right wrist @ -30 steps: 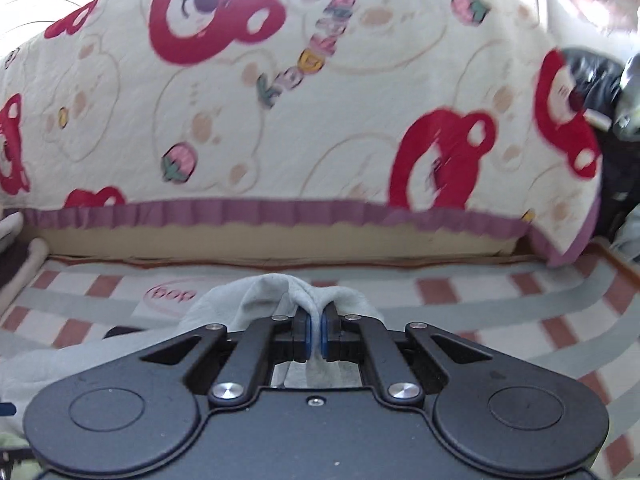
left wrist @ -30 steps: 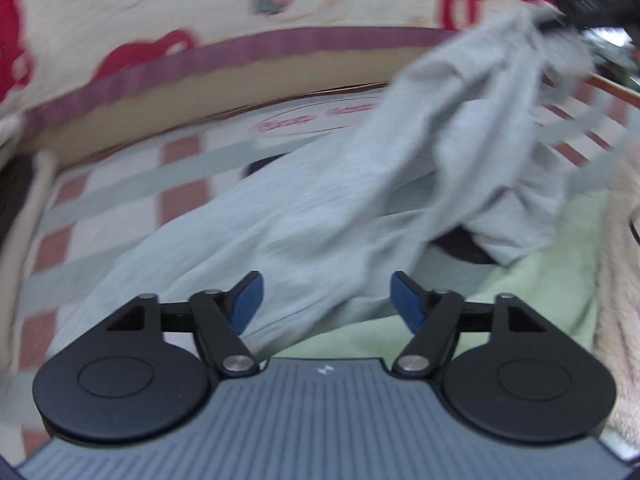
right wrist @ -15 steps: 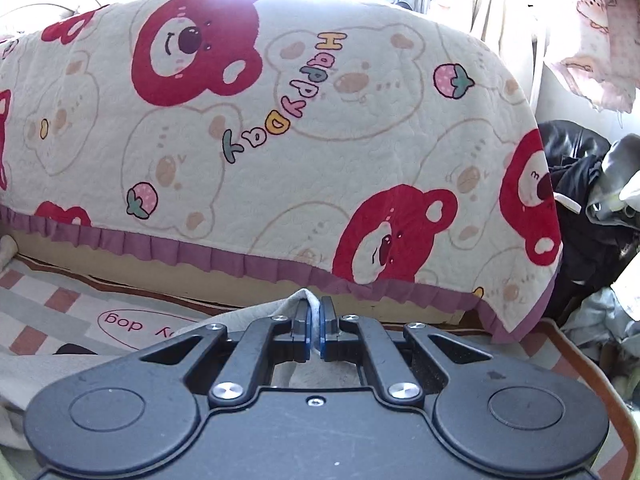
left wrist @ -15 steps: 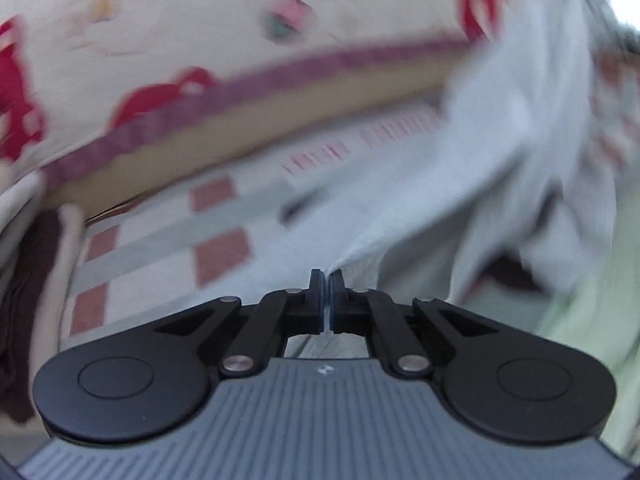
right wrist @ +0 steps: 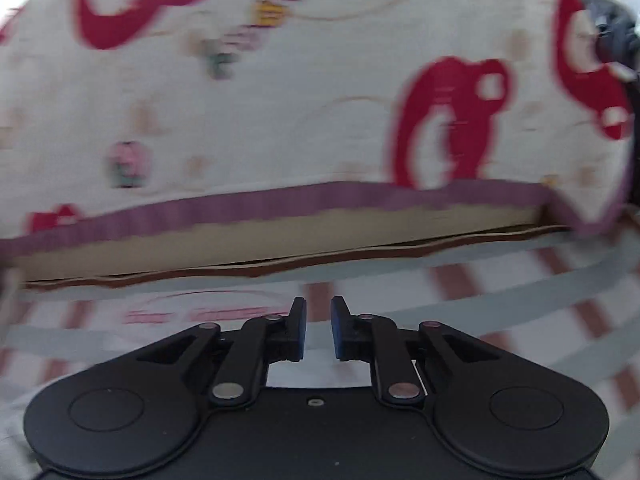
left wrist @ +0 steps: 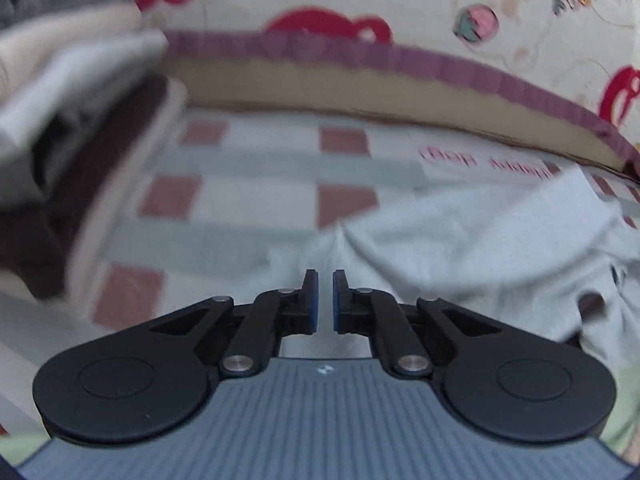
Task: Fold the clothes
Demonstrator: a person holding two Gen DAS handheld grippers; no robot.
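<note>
Support surface: checked sheet (left wrist: 256,176), white with reddish squares and grey bands. Grey garment (left wrist: 480,240) lies crumpled on it ahead and right of the left gripper (left wrist: 325,300). Stack of folded clothes (left wrist: 68,92) rests on it far left.

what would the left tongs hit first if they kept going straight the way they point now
Most likely the grey garment spread just ahead of the left tongs, whose jaws are opening with nothing pinched; the view is blurred, so depth is uncertain.

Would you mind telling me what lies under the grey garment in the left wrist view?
The grey garment lies crumpled on a checked blanket with red squares and grey stripes. A dark patch shows at its right edge; what that is, and anything else beneath the cloth, is covered.
</note>
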